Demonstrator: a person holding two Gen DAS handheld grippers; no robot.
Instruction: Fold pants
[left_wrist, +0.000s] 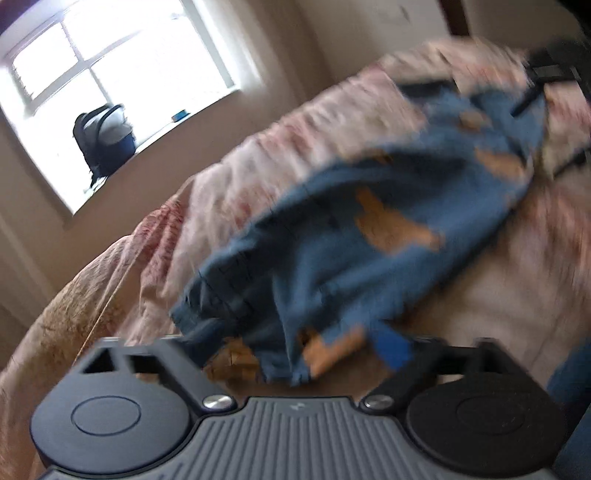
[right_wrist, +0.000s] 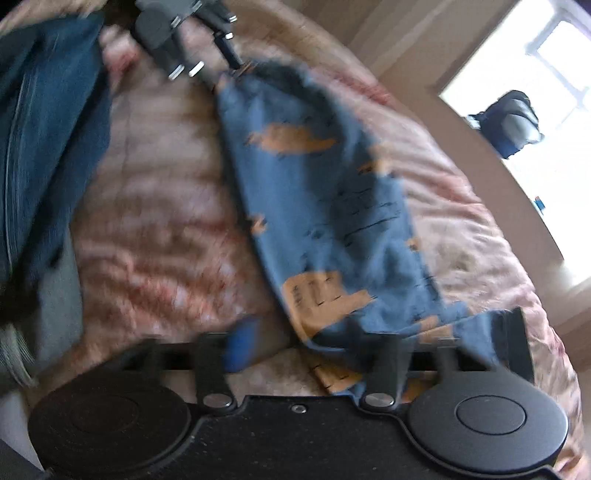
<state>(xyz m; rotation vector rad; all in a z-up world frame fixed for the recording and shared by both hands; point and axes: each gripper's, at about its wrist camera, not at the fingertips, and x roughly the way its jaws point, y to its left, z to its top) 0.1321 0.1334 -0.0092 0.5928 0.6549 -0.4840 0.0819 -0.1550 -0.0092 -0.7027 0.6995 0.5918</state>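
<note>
Both pairs of fingers stand open. The left gripper (left_wrist: 295, 350) holds nothing; the right gripper (right_wrist: 373, 347) has a pants (right_wrist: 325, 206) edge lying loose between its fingers, ungripped. These small blue pants lie crumpled on the quilted bed (right_wrist: 159, 221). Closing now risks pinching the quilt too, or bunching layers unevenly.

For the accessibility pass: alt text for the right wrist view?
Small blue pants with orange patches lie stretched on a pink floral bedspread, near end between the open right claw fingers. The left claw sits at their far end; a backpack stands by a bright window.
</note>
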